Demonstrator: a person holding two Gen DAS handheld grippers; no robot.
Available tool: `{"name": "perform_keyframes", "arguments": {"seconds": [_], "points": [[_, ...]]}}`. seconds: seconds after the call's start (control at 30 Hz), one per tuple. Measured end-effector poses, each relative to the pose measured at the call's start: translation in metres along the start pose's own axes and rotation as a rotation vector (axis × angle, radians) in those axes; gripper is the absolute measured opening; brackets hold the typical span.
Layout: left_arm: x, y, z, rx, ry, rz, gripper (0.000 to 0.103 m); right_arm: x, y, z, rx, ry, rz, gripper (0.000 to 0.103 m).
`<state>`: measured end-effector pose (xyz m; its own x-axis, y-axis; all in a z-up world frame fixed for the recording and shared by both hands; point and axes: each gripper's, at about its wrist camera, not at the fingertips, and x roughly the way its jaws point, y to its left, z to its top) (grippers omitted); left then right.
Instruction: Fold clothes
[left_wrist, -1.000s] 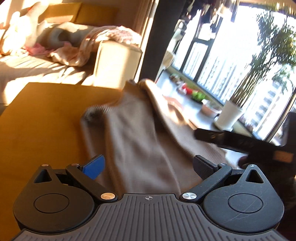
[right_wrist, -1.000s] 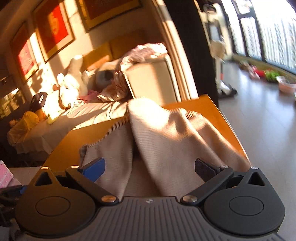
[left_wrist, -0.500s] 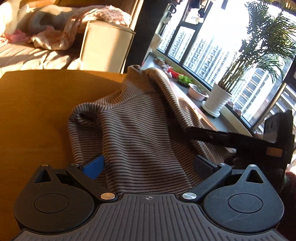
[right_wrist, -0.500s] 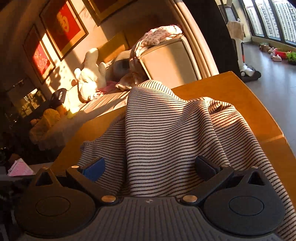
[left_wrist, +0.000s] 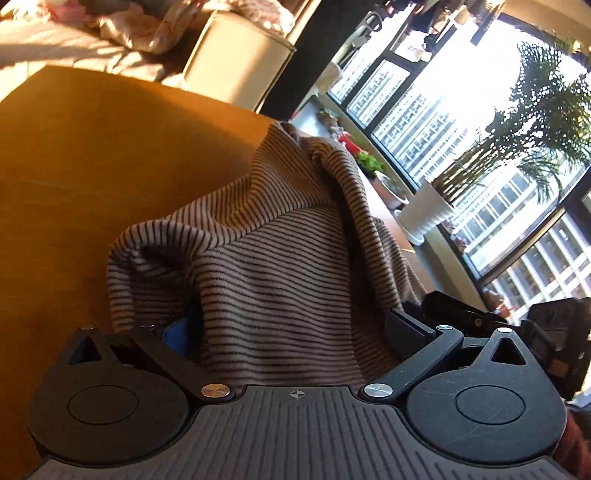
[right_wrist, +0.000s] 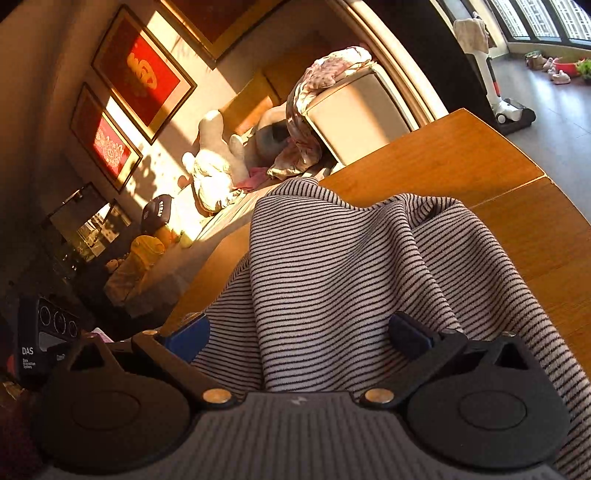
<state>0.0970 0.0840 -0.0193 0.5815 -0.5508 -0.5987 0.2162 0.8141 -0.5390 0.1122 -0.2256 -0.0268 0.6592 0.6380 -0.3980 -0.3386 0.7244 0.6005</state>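
Note:
A striped knit garment (left_wrist: 280, 258) lies bunched on the wooden table (left_wrist: 92, 155), its far end raised in a peak. My left gripper (left_wrist: 295, 328) stands open with the cloth's near edge lying between its fingers. The blue left pad (left_wrist: 177, 334) is partly under the cloth. In the right wrist view the same garment (right_wrist: 332, 280) drapes between the fingers of my right gripper (right_wrist: 299, 334), which is also open. The right gripper's black body (left_wrist: 517, 325) shows beside the left one, at the cloth's right edge.
A sofa with blankets (left_wrist: 229, 62) stands beyond the table's far edge. A potted plant (left_wrist: 424, 218) and windows are on the right. The table's right edge (right_wrist: 546, 177) drops to the floor. A plush toy (right_wrist: 214, 162) sits on the sofa.
Both grippers have moved down and closer to the garment, tilting. The cloth now covers more of the space between the fingers, and the right gripper has drawn nearer to the left.

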Motion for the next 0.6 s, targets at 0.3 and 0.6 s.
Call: {"name": "perform_keyframes", "arguments": {"seconds": [0.3,0.6], "points": [[-0.04,-0.005,0.057,0.015,-0.248,-0.059,0.017,0.005,0.009,-0.002,-0.047,0.007,-0.038,0.103],[-0.031,0.124,0.109,-0.242,-0.129,0.074,0.018,0.023,0.027,0.002,-0.126,0.056,-0.1,0.103]]}}
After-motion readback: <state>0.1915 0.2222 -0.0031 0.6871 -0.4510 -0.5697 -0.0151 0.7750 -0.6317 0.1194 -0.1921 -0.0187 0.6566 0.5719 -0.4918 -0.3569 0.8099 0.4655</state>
